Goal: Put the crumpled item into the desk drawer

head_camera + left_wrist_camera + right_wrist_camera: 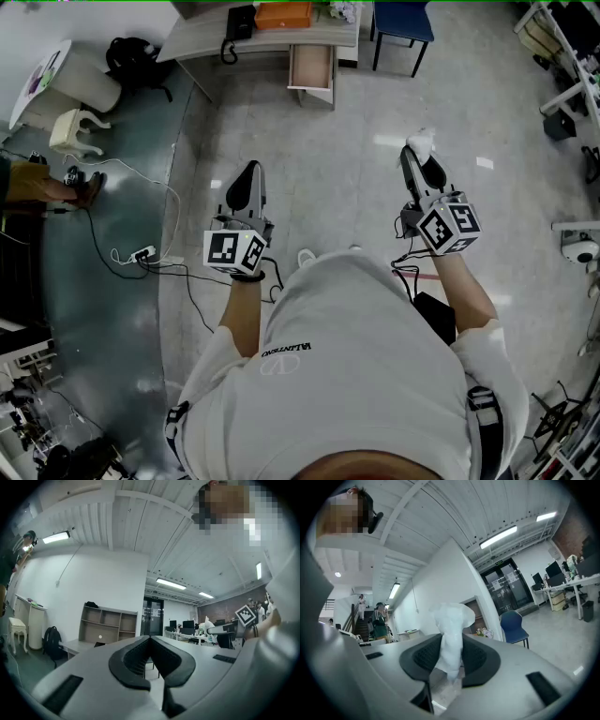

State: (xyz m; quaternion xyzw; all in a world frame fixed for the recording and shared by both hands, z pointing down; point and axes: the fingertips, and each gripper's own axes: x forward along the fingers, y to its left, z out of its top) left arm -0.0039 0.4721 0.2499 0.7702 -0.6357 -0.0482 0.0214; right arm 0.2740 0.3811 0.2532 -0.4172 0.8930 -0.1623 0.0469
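The crumpled item [451,630] is a wad of white paper, and my right gripper [451,651] is shut on it; the wad sticks up above the black pads. In the head view it shows as a white lump [421,142] at the tip of the right gripper [417,161], held level over the floor. My left gripper [248,180] is held level beside it, shut with nothing in it, its pads meeting at the tips [150,638]. The desk [206,37] stands far ahead, its drawer [311,67] pulled out and open.
On the desk lie an orange tray [283,14] and a black phone [240,21]. A blue chair [403,23] stands to the desk's right. Cables and a power strip [142,253] trail across the floor at left, near a white stool [75,129].
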